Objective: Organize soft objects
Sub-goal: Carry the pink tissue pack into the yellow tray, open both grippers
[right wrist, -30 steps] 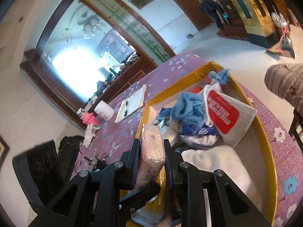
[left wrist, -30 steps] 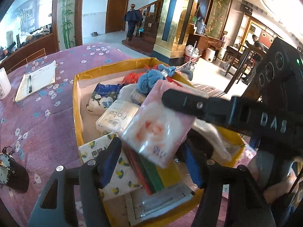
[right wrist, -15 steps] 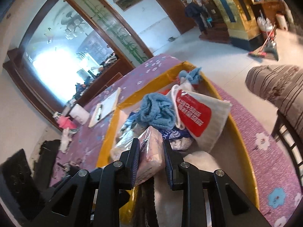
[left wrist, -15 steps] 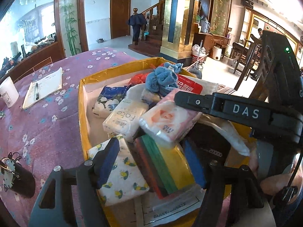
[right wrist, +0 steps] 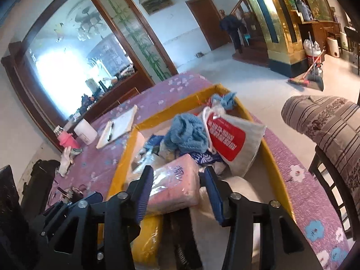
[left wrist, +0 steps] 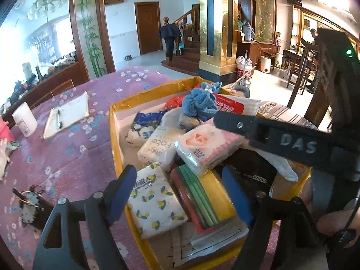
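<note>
While the right gripper (right wrist: 177,187) hangs over the near end of the yellow box (left wrist: 113,135), its blue-padded jaws stand spread with the pink tissue pack (right wrist: 174,185) lying between them; whether the pads touch the pack I cannot tell. That pack rests tilted on top of the pile, on a sleeve of coloured cloths (left wrist: 202,198). The left gripper (left wrist: 180,193) hovers lower, jaws spread wide and holding nothing, with a lemon-print tissue pack (left wrist: 155,202) just inside its left finger. Just beyond the jaws sit a white pack marked "face" (left wrist: 157,146) and a blue floral pack (left wrist: 139,130). Farther in, a crumpled blue towel (right wrist: 186,132) lies on a white bag with a red label (right wrist: 234,139). Outside the box, well to the left on the purple flowered tablecloth (left wrist: 67,153), are a notepad with a pen (left wrist: 67,114) and a white cup (left wrist: 23,121).
</note>
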The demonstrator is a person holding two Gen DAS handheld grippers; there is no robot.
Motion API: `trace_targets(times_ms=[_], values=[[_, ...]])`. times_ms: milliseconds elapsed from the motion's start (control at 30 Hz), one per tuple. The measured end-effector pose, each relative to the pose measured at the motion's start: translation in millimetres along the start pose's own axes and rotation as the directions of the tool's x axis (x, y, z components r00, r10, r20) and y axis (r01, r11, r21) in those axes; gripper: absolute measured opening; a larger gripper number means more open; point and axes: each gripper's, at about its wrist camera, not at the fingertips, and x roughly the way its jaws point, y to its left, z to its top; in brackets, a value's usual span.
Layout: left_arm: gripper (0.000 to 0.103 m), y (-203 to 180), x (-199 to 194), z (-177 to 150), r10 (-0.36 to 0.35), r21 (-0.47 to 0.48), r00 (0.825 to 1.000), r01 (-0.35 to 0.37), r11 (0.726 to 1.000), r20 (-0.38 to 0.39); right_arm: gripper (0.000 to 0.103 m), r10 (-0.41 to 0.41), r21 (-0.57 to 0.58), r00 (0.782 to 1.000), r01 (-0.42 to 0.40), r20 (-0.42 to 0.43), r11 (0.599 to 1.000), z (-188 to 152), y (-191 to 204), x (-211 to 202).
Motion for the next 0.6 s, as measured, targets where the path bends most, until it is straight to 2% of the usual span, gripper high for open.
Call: trace_targets(times_ms=[133,267,367,433,500,533,600], values=[[0.083,-4,-12,-2,0.036,0.017,0.999,-0.036,0.999,0.023,0.065,0.002,-0.013,0.999,-0.001,0.054,1.000,0,8,-25],[0.089,-6,-24,-7,0.073,0.028,0.996,-0.074,0.997,0.042,0.084,-0.023,-0.032,0.993,0.027,0.113,0.999,-5,16,-52],[0.090,-5,-36,-13,0.095,0.028,0.993,-0.097,0.995,0.063,0.087,-0.040,-0.060,0.990,0.048,0.137,0.997,-14,22,-69],[0.096,-4,-45,-20,0.114,0.020,0.991,-0.116,0.993,0.068,0.091,-0.046,-0.070,0.988,0.057,0.144,0.996,-25,24,-80],[0.103,2,-57,-32,0.068,0.013,0.995,-0.069,0.998,0.070,0.094,-0.080,-0.095,0.984,0.096,0.160,0.991,-42,30,-92],[0.103,7,-65,-41,0.017,-0.002,0.998,-0.017,1.000,0.060,0.094,-0.089,-0.115,0.982,0.109,0.167,0.987,-51,32,-97],[0.103,12,-73,-55,0.007,-0.031,0.999,-0.006,0.999,0.039,0.097,-0.118,-0.147,0.975,0.147,0.188,0.978,-70,34,-106]])
